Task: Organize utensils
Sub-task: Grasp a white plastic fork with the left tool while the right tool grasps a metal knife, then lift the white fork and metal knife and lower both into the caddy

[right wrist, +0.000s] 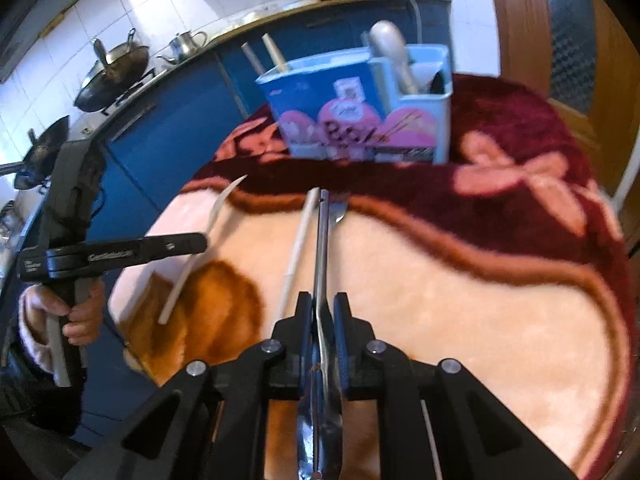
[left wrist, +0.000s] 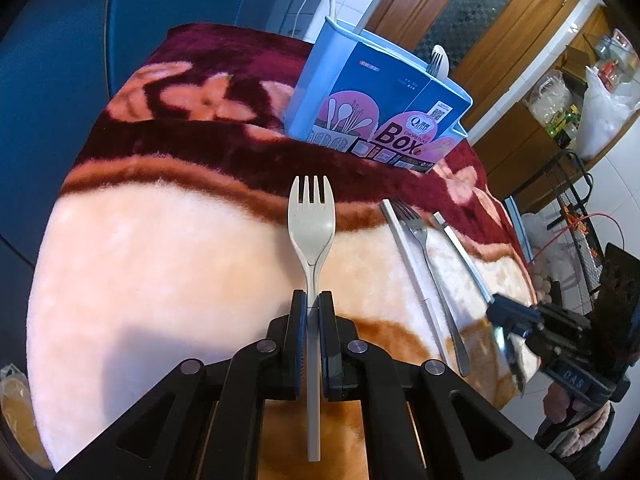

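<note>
My left gripper (left wrist: 313, 300) is shut on the handle of a beige plastic fork (left wrist: 311, 216) and holds it above the blanket, tines pointing at the blue utensil box (left wrist: 376, 104). My right gripper (right wrist: 322, 304) is shut on a metal utensil handle (right wrist: 322, 240), seen edge-on; the same handle (left wrist: 464, 256) runs into the right gripper (left wrist: 500, 312) in the left wrist view. A metal fork (left wrist: 428, 264) and a white chopstick (left wrist: 408, 260) lie on the blanket beside it. The box (right wrist: 360, 112) holds several utensils. The beige fork (right wrist: 200, 240) shows in the left gripper (right wrist: 200, 242).
A plush red and cream flowered blanket (left wrist: 160, 260) covers the table. Blue cabinets (right wrist: 168, 128) with woks and a kettle stand behind on the left. A wooden door (left wrist: 480, 12) and a wire rack with bags (left wrist: 576, 184) are on the right.
</note>
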The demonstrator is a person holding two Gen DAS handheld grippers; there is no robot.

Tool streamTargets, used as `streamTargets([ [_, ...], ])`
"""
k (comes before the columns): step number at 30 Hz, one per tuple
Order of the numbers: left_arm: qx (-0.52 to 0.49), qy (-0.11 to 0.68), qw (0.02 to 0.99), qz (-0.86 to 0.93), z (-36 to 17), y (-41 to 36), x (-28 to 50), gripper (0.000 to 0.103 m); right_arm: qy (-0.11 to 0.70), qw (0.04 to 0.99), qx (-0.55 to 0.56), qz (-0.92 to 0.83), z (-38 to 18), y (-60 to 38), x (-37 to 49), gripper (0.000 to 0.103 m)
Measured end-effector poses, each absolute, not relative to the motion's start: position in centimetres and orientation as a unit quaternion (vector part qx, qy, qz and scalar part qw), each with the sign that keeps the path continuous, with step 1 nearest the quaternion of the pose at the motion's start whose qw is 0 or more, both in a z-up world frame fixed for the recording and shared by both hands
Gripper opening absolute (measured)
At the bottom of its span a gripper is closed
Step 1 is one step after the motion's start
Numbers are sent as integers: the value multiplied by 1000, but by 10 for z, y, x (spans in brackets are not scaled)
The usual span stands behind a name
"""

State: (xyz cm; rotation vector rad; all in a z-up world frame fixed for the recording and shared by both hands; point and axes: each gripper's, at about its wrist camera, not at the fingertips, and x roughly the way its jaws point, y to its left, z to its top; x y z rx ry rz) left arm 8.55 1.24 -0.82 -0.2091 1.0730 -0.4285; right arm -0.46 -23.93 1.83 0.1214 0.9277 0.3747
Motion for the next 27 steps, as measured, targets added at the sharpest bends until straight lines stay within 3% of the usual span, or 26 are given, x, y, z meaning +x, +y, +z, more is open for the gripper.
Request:
streamTargets([
  [11, -84, 502, 836, -207, -6, 4, 85, 5, 507, 854, -8, 113, -6, -251, 16, 13],
  [21, -61, 487, 844, -217, 6, -4, 84, 5, 589, 788, -90, 155, -4, -239, 51, 12],
  [27, -59, 435, 870, -225, 30, -9, 82, 5, 554, 813, -105, 146, -2, -234, 41, 10],
])
